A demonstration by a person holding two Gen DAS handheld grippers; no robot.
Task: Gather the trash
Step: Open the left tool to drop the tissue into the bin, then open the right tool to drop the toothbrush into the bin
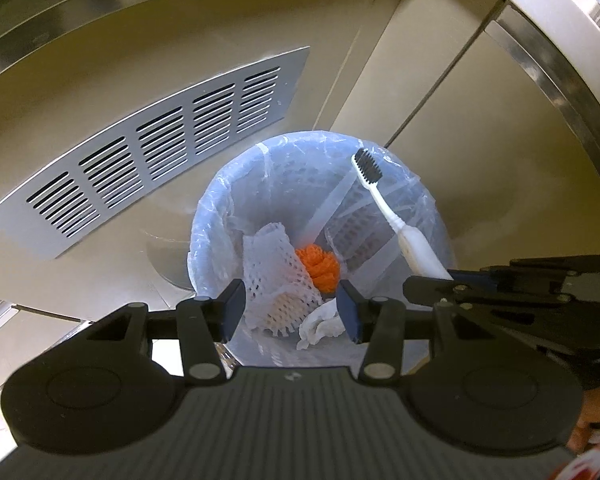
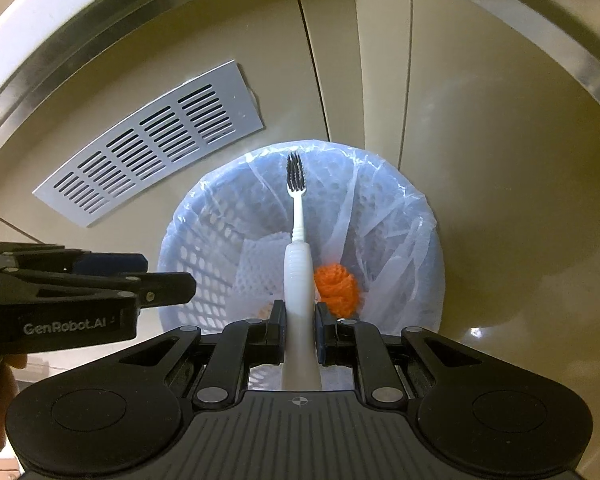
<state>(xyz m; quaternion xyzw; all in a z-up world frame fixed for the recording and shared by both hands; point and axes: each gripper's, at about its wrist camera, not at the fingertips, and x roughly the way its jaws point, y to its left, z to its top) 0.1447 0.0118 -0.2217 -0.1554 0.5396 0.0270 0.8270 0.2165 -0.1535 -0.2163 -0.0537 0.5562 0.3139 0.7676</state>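
Note:
A round bin (image 1: pixel 208 216) lined with a clear plastic bag stands on the floor; it also shows in the right wrist view (image 2: pixel 428 240). Inside lie a white foam net (image 1: pixel 272 272), an orange yarn ball (image 1: pixel 320 268) and a crumpled white tissue (image 1: pixel 320 326). My right gripper (image 2: pixel 299 334) is shut on a white toothbrush (image 2: pixel 298 264) with black bristles, held over the bin, head pointing forward. The toothbrush (image 1: pixel 384 204) and right gripper (image 1: pixel 440 284) also show in the left wrist view. My left gripper (image 1: pixel 291 312) is open and empty above the bin; it also shows in the right wrist view (image 2: pixel 168 280).
A grey slotted vent plate (image 1: pixel 148 152) sits on the beige cabinet front left of the bin, also in the right wrist view (image 2: pixel 152 140). Beige cabinet doors (image 1: pixel 460 128) stand behind the bin. A steel counter edge (image 2: pixel 72 56) curves overhead.

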